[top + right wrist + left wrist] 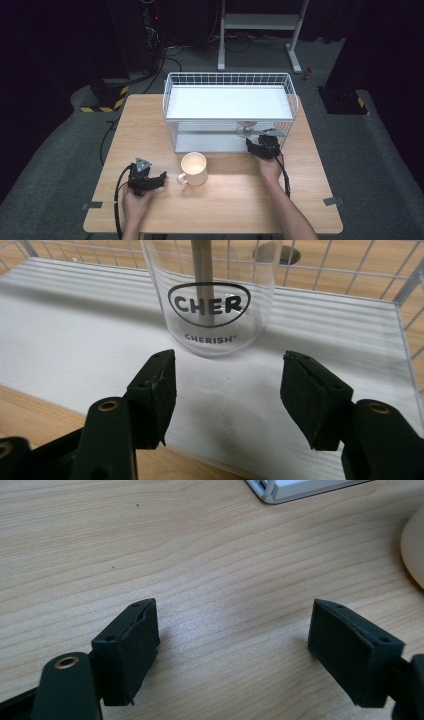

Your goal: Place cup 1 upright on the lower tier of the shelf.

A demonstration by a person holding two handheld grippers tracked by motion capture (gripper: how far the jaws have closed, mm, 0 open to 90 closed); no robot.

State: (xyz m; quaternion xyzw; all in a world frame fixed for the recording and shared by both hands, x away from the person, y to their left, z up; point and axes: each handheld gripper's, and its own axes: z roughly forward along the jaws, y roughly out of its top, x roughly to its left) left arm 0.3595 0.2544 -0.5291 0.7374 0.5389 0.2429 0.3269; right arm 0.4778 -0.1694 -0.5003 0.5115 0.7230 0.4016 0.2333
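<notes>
A clear glass (pixel 212 295) printed "CHERISH" stands upright on the lower white shelf (pixel 75 330) of a white wire rack (pixel 230 76). From above the glass (pixel 245 129) shows under the upper shelf, near the rack's front right. My right gripper (pixel 227 385) is open at the shelf's front edge, its jaws just short of the glass and touching nothing. The right gripper (pixel 254 145) sits at the rack's lower opening. A cream mug (pixel 194 168) stands mid-table. My left gripper (pixel 232 630) is open over bare wood, left of the mug (pixel 414 545), and in the high view the left gripper (pixel 160 179) lies near the mug's handle.
The wooden table (pixel 225 200) carries the rack at the back. A corner of the rack (pixel 290 490) shows beyond the left jaws. Cables trail from both grippers toward the table's near edge. Dark floor, cables and a white stand (pixel 260 22) lie behind the table.
</notes>
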